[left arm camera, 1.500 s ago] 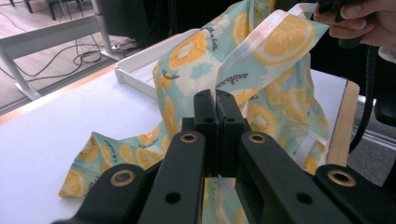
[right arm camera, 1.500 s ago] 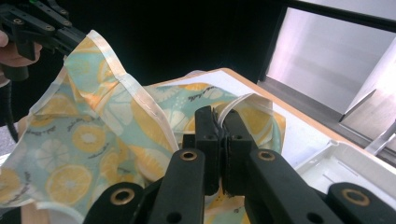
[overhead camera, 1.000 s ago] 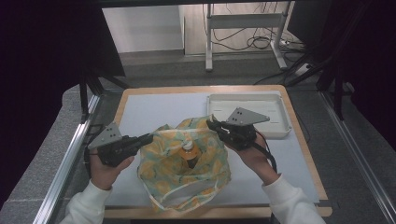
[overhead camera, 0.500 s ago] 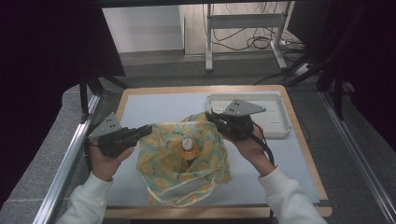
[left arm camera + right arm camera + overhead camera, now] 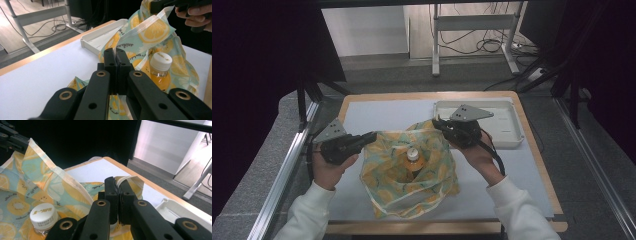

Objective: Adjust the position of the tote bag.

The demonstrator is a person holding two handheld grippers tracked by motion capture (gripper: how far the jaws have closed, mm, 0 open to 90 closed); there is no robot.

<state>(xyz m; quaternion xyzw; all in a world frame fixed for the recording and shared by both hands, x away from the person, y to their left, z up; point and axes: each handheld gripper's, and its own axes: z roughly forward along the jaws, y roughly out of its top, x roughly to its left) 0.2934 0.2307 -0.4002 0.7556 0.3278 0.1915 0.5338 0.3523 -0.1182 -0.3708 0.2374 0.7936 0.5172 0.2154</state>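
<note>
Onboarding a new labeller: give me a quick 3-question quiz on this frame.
1. True or false: both grippers are shut on the cloth.
2. What stands in the middle of the cloth? A) a mug B) a bottle with a white cap C) a bowl
3. Which gripper is nearer the tray?

Key:
1. True. The left gripper pinches a cloth edge, and the right gripper pinches another edge on the opposite side.
2. B. It holds orange liquid.
3. The right gripper; the white tray sits at the far right of the table.
</note>
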